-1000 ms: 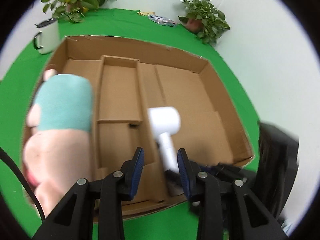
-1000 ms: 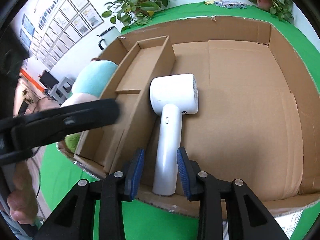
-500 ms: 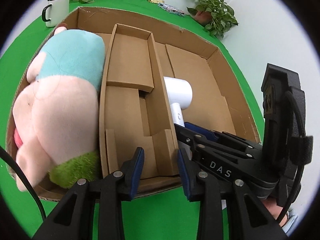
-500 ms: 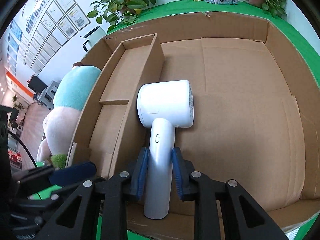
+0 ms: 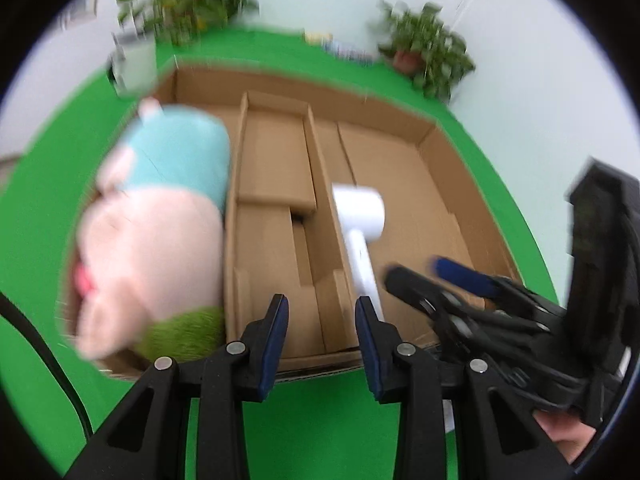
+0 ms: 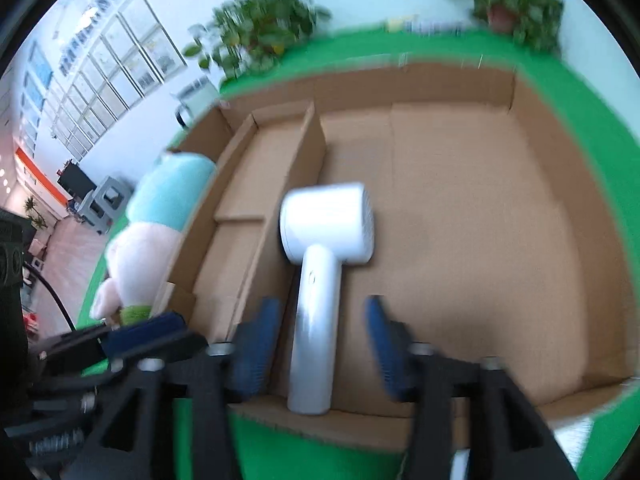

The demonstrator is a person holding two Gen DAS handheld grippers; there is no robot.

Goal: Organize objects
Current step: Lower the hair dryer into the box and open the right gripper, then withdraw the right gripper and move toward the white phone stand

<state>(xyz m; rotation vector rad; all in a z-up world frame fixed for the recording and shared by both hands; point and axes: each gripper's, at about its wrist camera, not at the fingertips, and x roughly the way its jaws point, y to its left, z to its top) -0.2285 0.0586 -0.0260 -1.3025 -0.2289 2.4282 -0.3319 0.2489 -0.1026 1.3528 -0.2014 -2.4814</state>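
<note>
A white hair dryer [image 6: 320, 264] lies in the large right compartment of the cardboard box [image 6: 460, 216], handle toward me; it also shows in the left wrist view [image 5: 360, 224]. My right gripper [image 6: 320, 344] is open, its blue pads apart on either side of the handle, not touching it. A pink and teal plush toy [image 5: 156, 216] fills the box's left compartment. My left gripper [image 5: 322, 332] is open and empty at the box's near edge [image 5: 320, 360]. The right gripper shows in the left wrist view [image 5: 440, 276].
The box sits on a green cloth [image 5: 320, 420]. Cardboard dividers [image 5: 276, 184] form narrow middle compartments. A white mug [image 5: 134, 60] and potted plants [image 5: 424, 52] stand behind the box. Small packets [image 5: 340, 46] lie at the far edge.
My right gripper has opened off the hair dryer's handle and drawn back a little. The left gripper has pulled back and tilted up. Both views are motion-blurred.
</note>
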